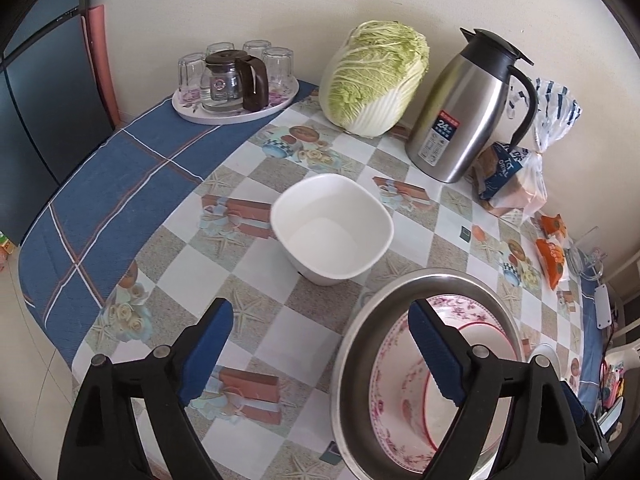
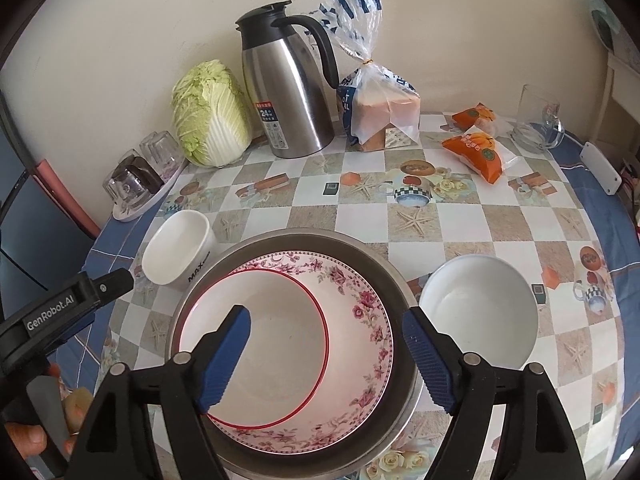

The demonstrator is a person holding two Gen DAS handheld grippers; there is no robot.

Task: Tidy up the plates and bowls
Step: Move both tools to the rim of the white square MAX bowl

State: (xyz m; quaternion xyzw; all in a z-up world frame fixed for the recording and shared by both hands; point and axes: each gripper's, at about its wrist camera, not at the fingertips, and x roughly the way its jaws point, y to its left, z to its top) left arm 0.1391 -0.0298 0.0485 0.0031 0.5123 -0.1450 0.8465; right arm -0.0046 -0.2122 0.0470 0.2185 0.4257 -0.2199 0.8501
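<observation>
On the checkered tablecloth (image 2: 460, 220) a steel basin (image 2: 304, 240) holds a floral-rimmed bowl (image 2: 360, 300), with a red-rimmed bowl (image 2: 288, 320) nested inside it. Right gripper (image 2: 326, 356) hangs above this stack, jaws spread wide, holding nothing. Left gripper (image 1: 320, 356) is likewise open and empty, its right finger over the basin's rim. A square white bowl (image 1: 332, 228) stands apart beyond the basin; a round white bowl (image 2: 478, 312) sits just beside the basin's right edge. Napa cabbage (image 1: 372, 76) and thermal carafe (image 1: 464, 108) stand by the wall.
</observation>
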